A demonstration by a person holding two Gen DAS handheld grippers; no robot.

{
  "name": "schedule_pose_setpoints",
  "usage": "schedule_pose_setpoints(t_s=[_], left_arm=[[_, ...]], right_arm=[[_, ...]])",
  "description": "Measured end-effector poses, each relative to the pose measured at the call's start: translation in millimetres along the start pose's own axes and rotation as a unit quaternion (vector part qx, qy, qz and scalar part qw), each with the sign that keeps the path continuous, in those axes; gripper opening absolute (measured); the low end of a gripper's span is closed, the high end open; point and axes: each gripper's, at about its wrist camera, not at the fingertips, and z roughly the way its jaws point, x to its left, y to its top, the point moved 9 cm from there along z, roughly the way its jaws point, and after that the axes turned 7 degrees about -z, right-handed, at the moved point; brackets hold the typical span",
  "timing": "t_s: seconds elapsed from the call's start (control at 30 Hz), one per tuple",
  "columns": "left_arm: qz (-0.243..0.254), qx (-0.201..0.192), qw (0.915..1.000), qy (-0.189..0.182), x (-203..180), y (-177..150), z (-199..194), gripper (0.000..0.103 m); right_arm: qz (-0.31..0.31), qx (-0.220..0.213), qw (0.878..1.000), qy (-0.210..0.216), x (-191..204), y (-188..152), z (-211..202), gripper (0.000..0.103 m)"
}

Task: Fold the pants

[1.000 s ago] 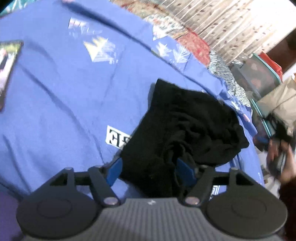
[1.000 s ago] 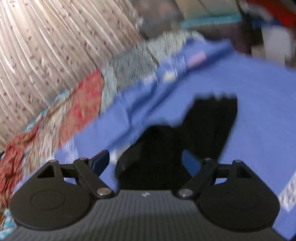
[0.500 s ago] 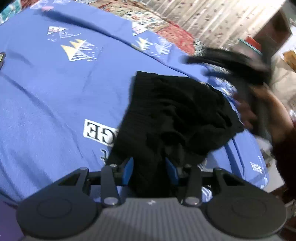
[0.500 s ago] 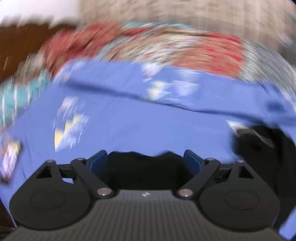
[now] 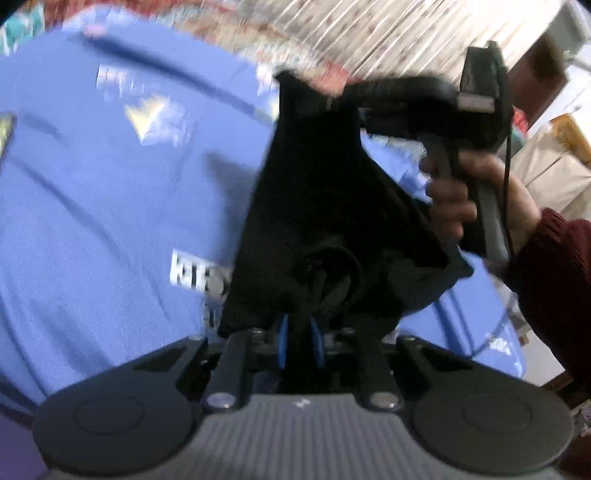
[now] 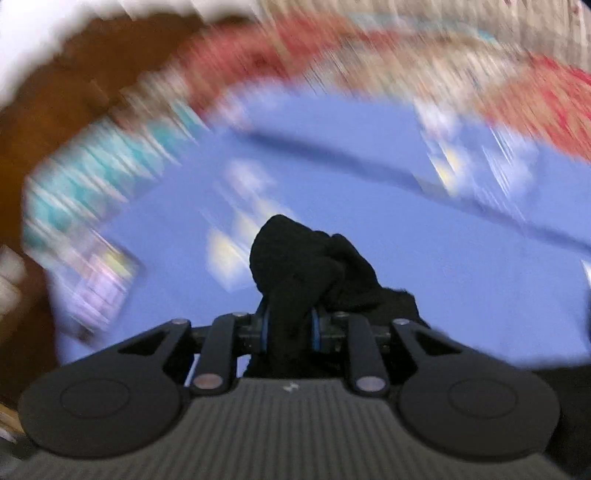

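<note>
Left jaws: left gripper (image 5: 300, 341) has just been closing and now pinches a bunched fold of the black pants (image 5: 332, 221) between its blue pads (image 5: 282, 341)
Right jaws: right gripper (image 6: 288, 328) has just been closing too; a wad of the same black cloth (image 6: 314, 266) is clamped between its blue pads (image 6: 263, 326), which press on it from both sides
Pants, place: lifted off the blue bedsheet (image 5: 110, 206), stretched between the two tools; near end at the left tool, far end at the tip of the right one, seen in the left wrist view; a loose lobe hangs lower right
Right hand: person's hand (image 5: 476, 199) wraps the dark handle of the right tool; dark red knit sleeve (image 5: 554, 266) at the wrist; a thin black cable runs down past the hand
Writing: a white patch with black block letters (image 5: 199, 275) is printed on the sheet just left of the pants, too blurred and partly covered to read; no brand legible
Other print: pale yellow and white triangle motifs (image 5: 155, 118) on the sheet, smeared by motion
Background: red patterned quilt (image 6: 535, 96) past the sheet's far edge and a pale striped curtain (image 5: 369, 33) behind; right wrist view heavily blurred
</note>
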Motion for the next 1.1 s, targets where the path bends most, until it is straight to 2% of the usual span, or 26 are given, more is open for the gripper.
schedule_pose_setpoints(t_s=[0.07, 0.13, 0.2, 0.23, 0.27, 0.33, 0.4, 0.5, 0.57, 0.6, 0.67, 0.7, 0.77, 0.93, 1.03, 1.1], left_arm=[[0.024, -0.051, 0.9984, 0.01, -5.3, 6.4, -25.7, 0.013], [0.04, -0.09, 0.9945, 0.034, -4.3, 10.0, -47.5, 0.012], [0.042, -0.11, 0.9906, 0.07, 5.9, 10.9, -63.4, 0.01], [0.038, -0.109, 0.9897, 0.084, 12.2, 9.5, -65.7, 0.01], [0.03, -0.102, 0.989, 0.102, 22.0, 5.9, -65.1, 0.01], [0.008, -0.075, 0.9878, 0.137, 41.3, -3.0, -57.5, 0.011], [-0.013, -0.054, 0.9878, 0.146, 52.8, -10.5, -53.4, 0.012], [-0.029, -0.052, 0.99, 0.128, 55.8, -11.7, -56.3, 0.021], [-0.035, -0.05, 0.9908, 0.121, 56.1, -5.6, -53.7, 0.039], [-0.04, -0.047, 0.9914, 0.115, 55.4, -3.1, -50.1, 0.043], [-0.063, -0.033, 0.9932, 0.093, 53.4, 3.0, -40.1, 0.058], [-0.079, -0.023, 0.9934, 0.08, 50.5, 6.2, -33.8, 0.062], [-0.108, -0.009, 0.9926, 0.055, 47.0, 10.6, -23.7, 0.079], [-0.141, 0.012, 0.9898, 0.017, 39.3, 9.2, 0.0, 0.082], [-0.145, 0.025, 0.989, 0.018, 36.9, 5.2, 10.7, 0.088], [-0.15, 0.033, 0.9879, 0.02, 36.2, 5.9, 17.5, 0.088]], right_arm=[[0.003, -0.057, 0.997, 0.054, 20.4, 35.9, -16.6, 0.023], [-0.001, -0.097, 0.99, 0.098, 46.2, 56.1, -26.4, 0.024], [0.0, -0.117, 0.987, 0.108, 63.9, 62.6, -23.7, 0.028], [-0.002, -0.119, 0.989, 0.09, 67.6, 63.1, -11.1, 0.038], [-0.009, -0.113, 0.992, 0.049, 67.1, 60.7, 6.5, 0.062], [-0.018, -0.083, 0.996, -0.036, 57.3, 45.5, 37.5, 0.082], [-0.021, -0.055, 0.995, -0.086, 40.0, 24.2, 52.9, 0.082], [0.01, -0.059, 0.992, -0.11, 6.3, -2.9, 30.3, 0.082], [0.046, -0.071, 0.988, -0.126, -29.0, -15.2, 4.0, 0.082], [0.071, -0.079, 0.985, -0.137, -49.4, -24.8, -16.1, 0.081], [0.128, -0.093, 0.975, -0.158, -83.9, -46.0, -57.5, 0.081], [0.157, -0.101, 0.968, -0.168, -99.0, -58.8, -77.6, 0.081], [0.209, -0.121, 0.952, -0.189, -117.2, -94.2, -125.1, 0.081], [0.32, -0.154, 0.904, -0.237, -146.6, -192.6, -216.4, 0.081], [0.37, -0.145, 0.881, -0.256, -164.8, -242.5, -244.7, 0.077], [0.393, -0.138, 0.868, -0.272, -172.2, -263.6, -254.0, 0.074]])
